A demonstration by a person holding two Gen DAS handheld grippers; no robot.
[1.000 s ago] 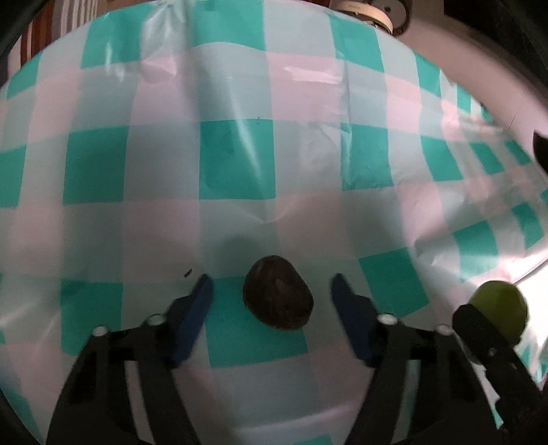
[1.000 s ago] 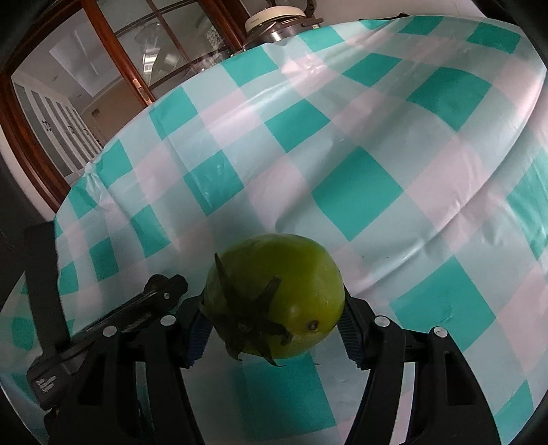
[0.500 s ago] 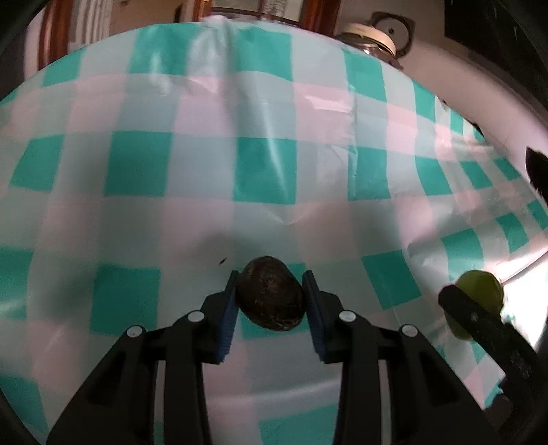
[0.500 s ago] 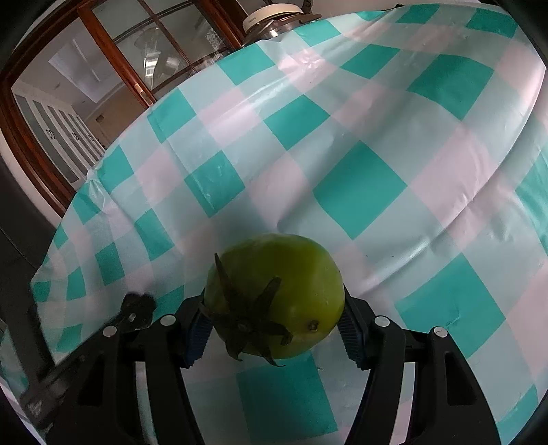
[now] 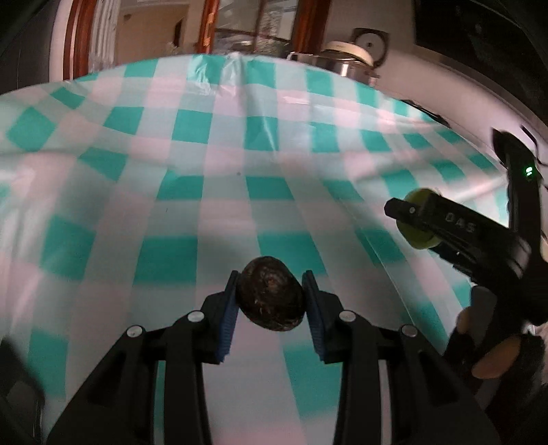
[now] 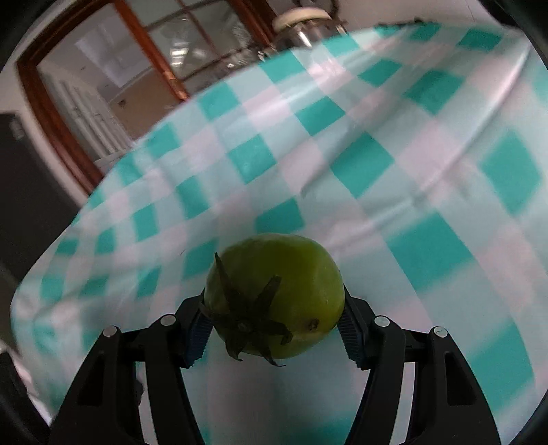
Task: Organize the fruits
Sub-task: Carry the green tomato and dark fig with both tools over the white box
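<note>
My left gripper is shut on a dark brown, rough-skinned oval fruit and holds it above the teal-and-white checked tablecloth. My right gripper is shut on a green tomato with a dark star-shaped calyx facing the camera, also held above the cloth. In the left wrist view the right gripper shows at the right with the green tomato between its fingers, and the person's hand behind it.
A metal pot with a white lid stands beyond the table's far edge; it also shows in the right wrist view. A wooden-framed glass door is behind the table. Creases run across the cloth.
My left gripper closed on the dark fruit and lifted it off the cloth. My right gripper rose with the green tomato. Both views now take in more of the table and room.
</note>
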